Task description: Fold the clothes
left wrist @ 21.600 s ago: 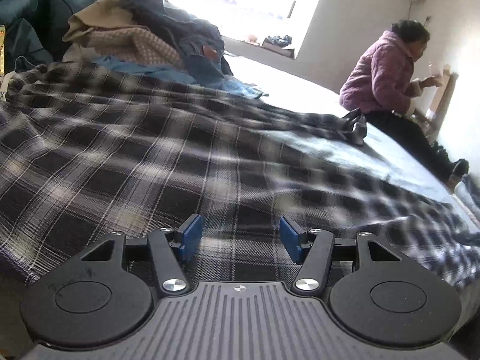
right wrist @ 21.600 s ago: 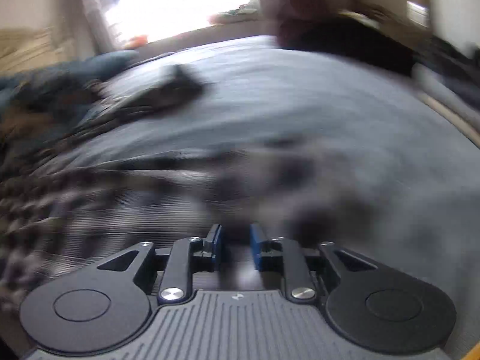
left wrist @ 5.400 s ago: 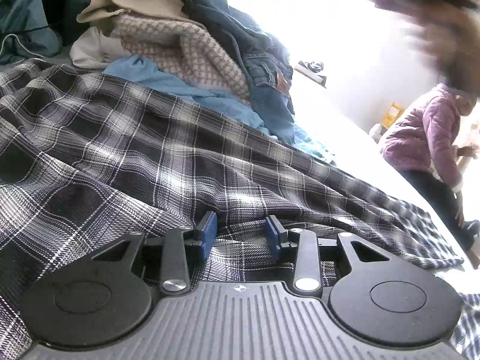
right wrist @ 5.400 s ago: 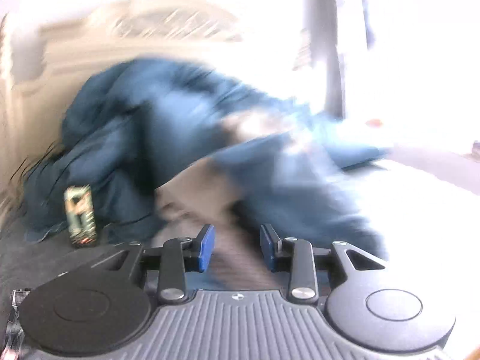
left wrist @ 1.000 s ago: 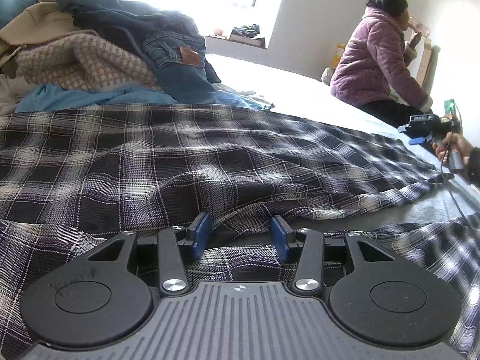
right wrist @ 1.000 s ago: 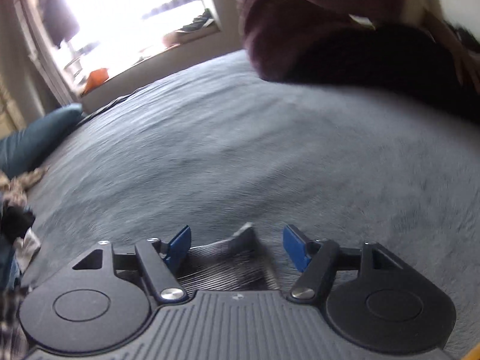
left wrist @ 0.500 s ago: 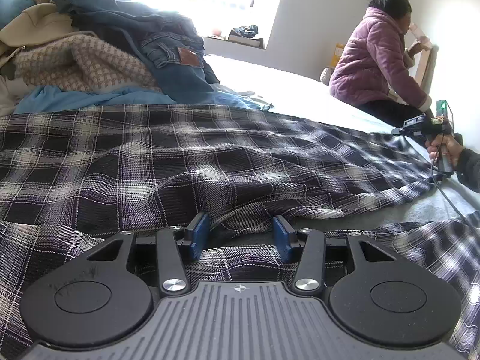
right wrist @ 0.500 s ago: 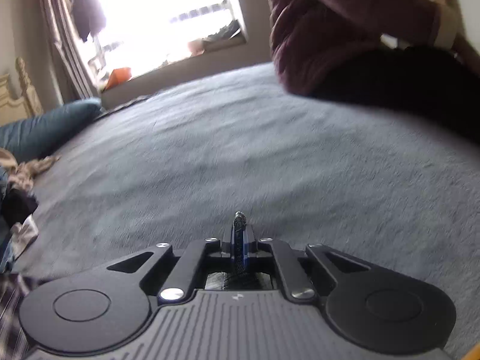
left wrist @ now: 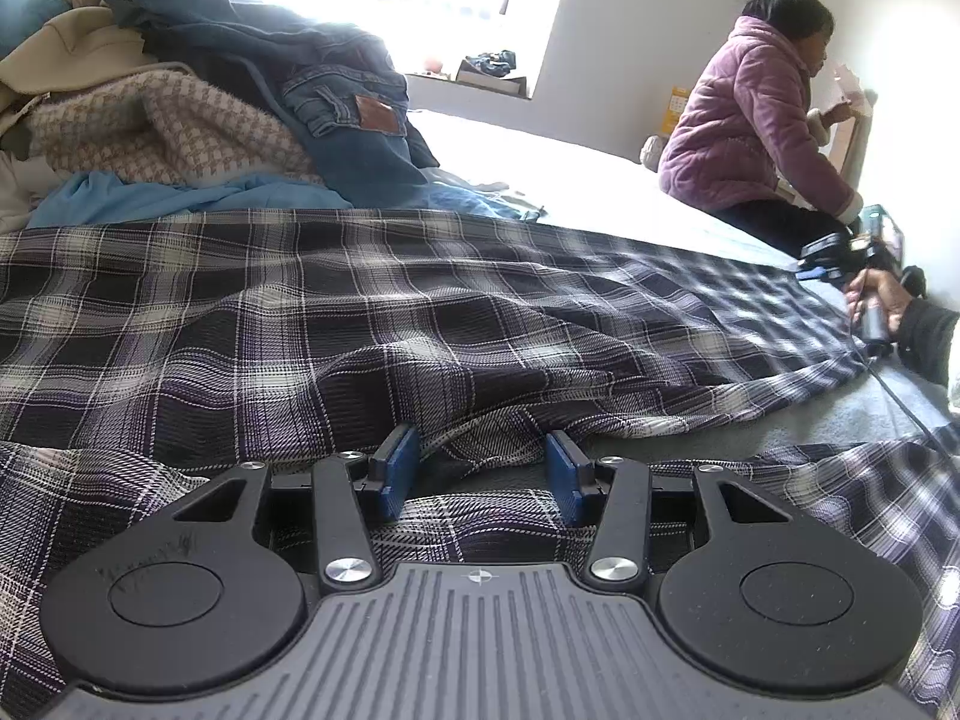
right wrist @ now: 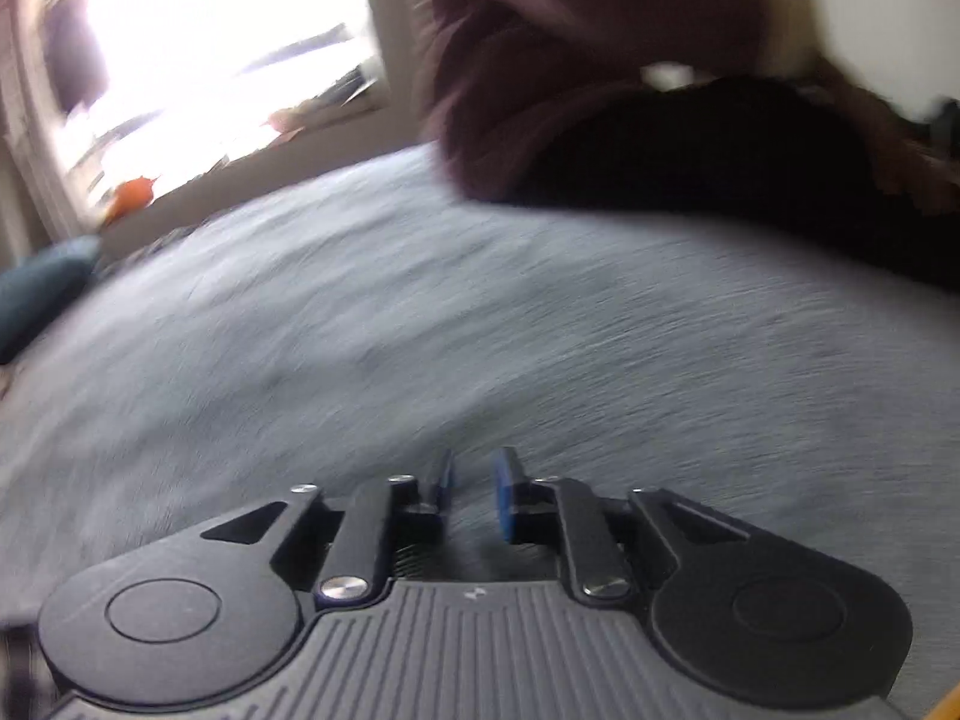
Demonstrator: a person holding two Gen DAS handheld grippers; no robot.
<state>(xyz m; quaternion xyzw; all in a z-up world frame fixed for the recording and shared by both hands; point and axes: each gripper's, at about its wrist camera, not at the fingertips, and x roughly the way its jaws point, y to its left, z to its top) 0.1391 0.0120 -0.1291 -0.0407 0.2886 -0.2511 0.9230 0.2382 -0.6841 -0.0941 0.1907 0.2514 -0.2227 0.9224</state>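
dark plaid garment (left wrist: 372, 324) lies spread, rumpled, across the bed

Our left gripper (left wrist: 480, 468) points slightly downward, its blue pads (left wrist: 396, 471) set apart at a moderate gap. Our right gripper (right wrist: 474, 489), seen blurred in its own camera, also tilts downward, its jaws opening from a narrow gap with nothing pinched between them. In the left view, our right hand (left wrist: 873, 300) grips that tool's handle.
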